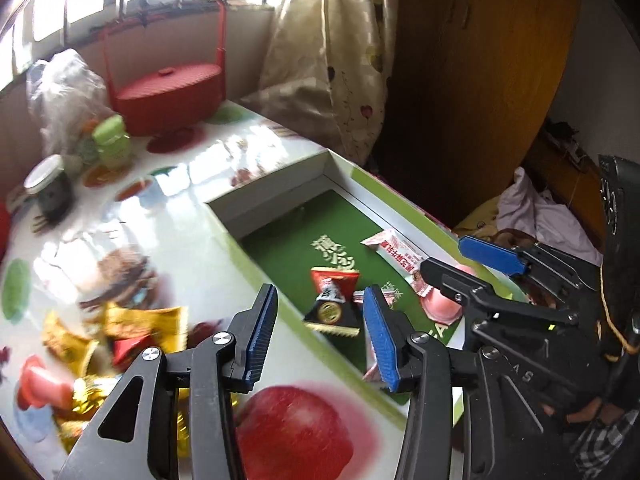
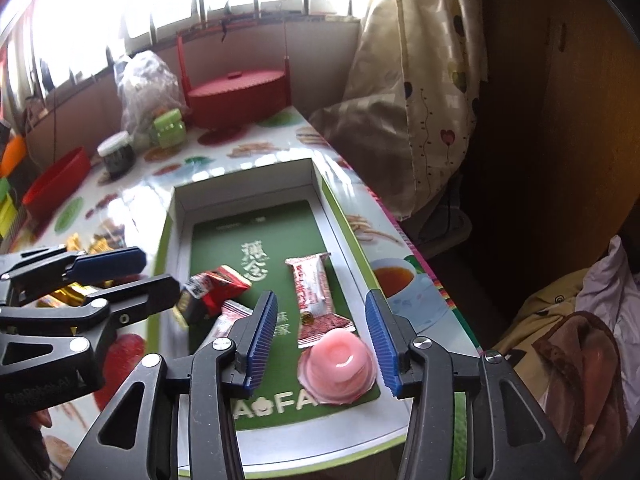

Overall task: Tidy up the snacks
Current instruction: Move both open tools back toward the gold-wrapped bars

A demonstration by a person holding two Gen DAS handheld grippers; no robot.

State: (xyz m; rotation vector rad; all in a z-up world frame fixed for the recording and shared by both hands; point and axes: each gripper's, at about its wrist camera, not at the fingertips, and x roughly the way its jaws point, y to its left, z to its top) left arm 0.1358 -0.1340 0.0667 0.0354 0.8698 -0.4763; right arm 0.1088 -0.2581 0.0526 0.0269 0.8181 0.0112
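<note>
1. Right gripper (image 2: 322, 334): jaws wide apart, holding nothing. It hovers over the near end of the green-lined box (image 2: 248, 184), probably because the pink jelly cup (image 2: 338, 364) lies between its fingers on the box floor, apparently just set down or about to be nudged.
2. Left gripper (image 1: 320, 332): also spread wide, empty. It straddles the box's near-left wall, with one finger over the table (image 1: 200, 248) and the other over the box, likely midway between pile and box.
3. Inside the box, just beyond the jelly cup: a long pink-white wrapped bar (image 2: 310, 286) lying lengthwise, and to its left a red-black triangular packet (image 2: 208, 294). Snacks are gathered at the near end, the easiest reach.
4. Left of the box, on the table: loose gold and red wrapped candies (image 1: 120, 344), blurred, not yet sorted. Judged: several pieces in, most of the pile left.
5. Beyond the box: dark jar (image 2: 116, 156), green container (image 2: 168, 128), plastic bag (image 2: 144, 84).
6. Farthest from the box: red lidded basket (image 2: 236, 92) by the window, untouched.
</note>
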